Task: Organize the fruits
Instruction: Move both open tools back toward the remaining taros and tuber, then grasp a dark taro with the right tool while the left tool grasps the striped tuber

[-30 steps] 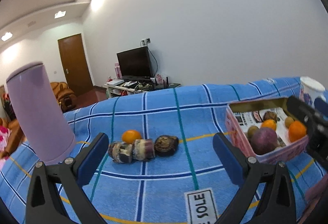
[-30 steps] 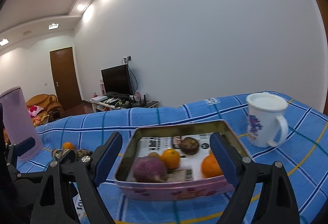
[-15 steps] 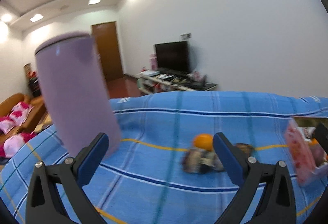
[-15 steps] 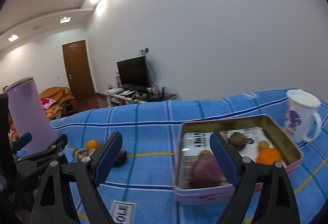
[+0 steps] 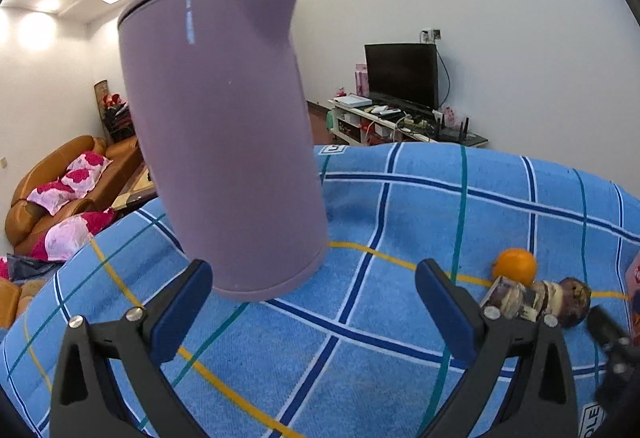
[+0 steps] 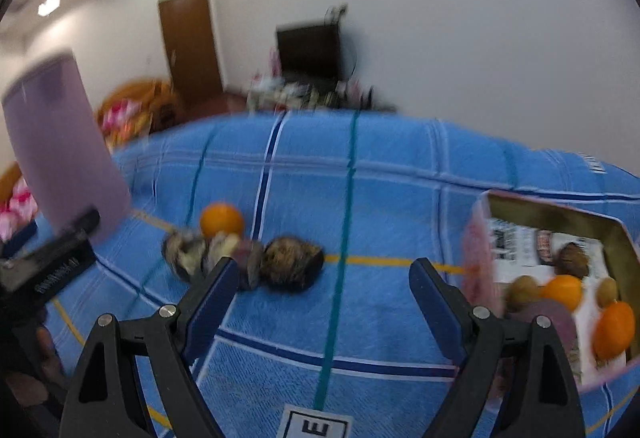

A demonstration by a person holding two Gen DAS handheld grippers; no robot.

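Observation:
On the blue checked cloth (image 6: 360, 181) lie an orange (image 6: 221, 219) and, in front of it, a row of dark brown-purple fruits (image 6: 244, 258). A pink tin (image 6: 480, 250) at the right holds oranges, small brown fruits and a purple one. My right gripper (image 6: 320, 286) is open and empty, hovering just in front of the dark fruits. My left gripper (image 5: 314, 298) is open and empty too, facing the foot of a purple jug (image 5: 224, 133). In the left wrist view the orange (image 5: 515, 266) and the dark fruits (image 5: 536, 300) sit to the right of the fingers.
The purple jug (image 6: 60, 149) stands at the cloth's left end. The left gripper's body (image 6: 48, 270) shows at the left of the right wrist view. A printed label (image 6: 316, 426) lies on the cloth near me. Sofas, a door and a television stand behind.
Both grippers swung left. The left one turned from the fruits to the purple jug, which now fills its view. The right one left the tin and now faces the loose fruits.

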